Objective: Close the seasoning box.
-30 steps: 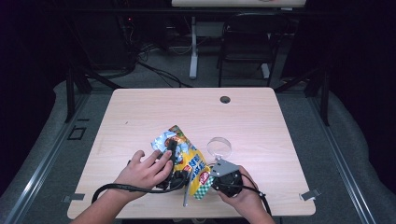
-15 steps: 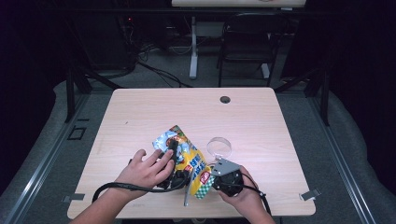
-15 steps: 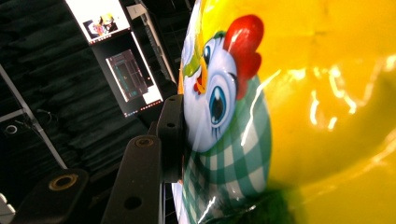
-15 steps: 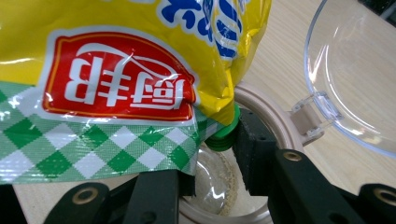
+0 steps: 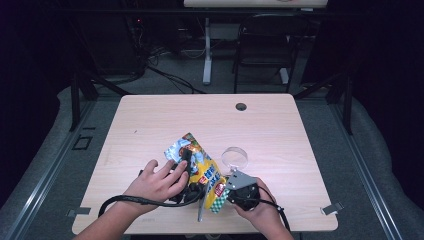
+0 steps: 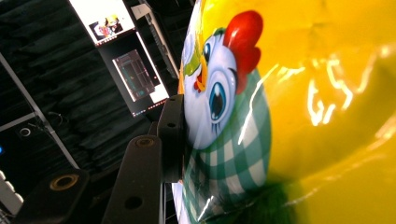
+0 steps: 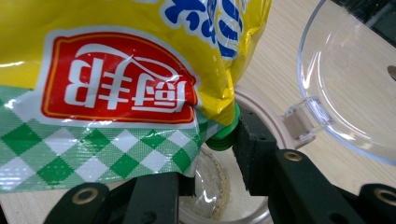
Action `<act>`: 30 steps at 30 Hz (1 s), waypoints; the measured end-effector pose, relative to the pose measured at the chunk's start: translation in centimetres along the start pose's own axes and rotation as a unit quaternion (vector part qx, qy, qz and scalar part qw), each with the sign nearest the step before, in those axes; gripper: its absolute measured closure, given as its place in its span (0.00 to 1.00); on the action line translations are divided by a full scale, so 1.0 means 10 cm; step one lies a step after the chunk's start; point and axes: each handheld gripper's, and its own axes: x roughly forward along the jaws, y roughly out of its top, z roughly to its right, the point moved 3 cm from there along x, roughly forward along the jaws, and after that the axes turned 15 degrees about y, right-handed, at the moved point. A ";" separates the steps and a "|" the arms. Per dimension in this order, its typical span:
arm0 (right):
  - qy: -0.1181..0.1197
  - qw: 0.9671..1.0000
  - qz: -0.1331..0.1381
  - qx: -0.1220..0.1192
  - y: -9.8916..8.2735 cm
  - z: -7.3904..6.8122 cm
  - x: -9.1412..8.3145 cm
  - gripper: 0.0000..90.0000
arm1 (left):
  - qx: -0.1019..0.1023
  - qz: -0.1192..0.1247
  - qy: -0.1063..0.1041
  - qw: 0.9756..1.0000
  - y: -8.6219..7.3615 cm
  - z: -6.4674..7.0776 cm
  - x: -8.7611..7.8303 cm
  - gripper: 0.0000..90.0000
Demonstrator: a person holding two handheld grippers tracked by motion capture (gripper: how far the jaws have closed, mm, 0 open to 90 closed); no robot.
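Glossy yellow snack bag [image 5: 202,167], green-check base, chicken print; both tongs clamp it.

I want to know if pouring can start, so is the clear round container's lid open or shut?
Open. In the right gripper view the transparent plastic lid is swung back on its hinge, away from the round beige-rimmed container, with the yellow chicken-print bag over it.

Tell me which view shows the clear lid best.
The high view: the whole clear lid lies on the table beside the yellow snack bag. The right gripper view shows part of its rim and hinge tab close up, cut off at the edge. The left gripper view faces the bag.
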 end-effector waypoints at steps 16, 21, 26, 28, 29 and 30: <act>0.000 1.000 0.003 0.001 0.00 0.00 0.01 0.79 | 0.010 -0.002 -0.003 1.000 0.02 -0.03 -0.02 0.75; 0.000 1.000 0.000 -0.001 0.00 0.01 0.01 0.79 | 0.016 -0.002 -0.004 1.000 0.02 -0.04 -0.02 0.75; 0.000 1.000 0.003 0.000 0.01 0.00 0.01 0.79 | 0.016 -0.001 0.002 1.000 0.02 -0.05 -0.02 0.76; 0.000 1.000 0.004 -0.001 0.01 0.00 0.01 0.79 | 0.018 -0.002 0.002 1.000 0.02 -0.05 -0.02 0.76; 0.000 1.000 0.005 -0.001 0.01 0.00 0.01 0.79 | 0.022 -0.002 0.003 1.000 0.02 -0.06 -0.02 0.76; 0.000 1.000 0.007 0.000 0.01 0.00 0.02 0.79 | 0.023 -0.002 0.004 1.000 0.02 -0.06 -0.02 0.76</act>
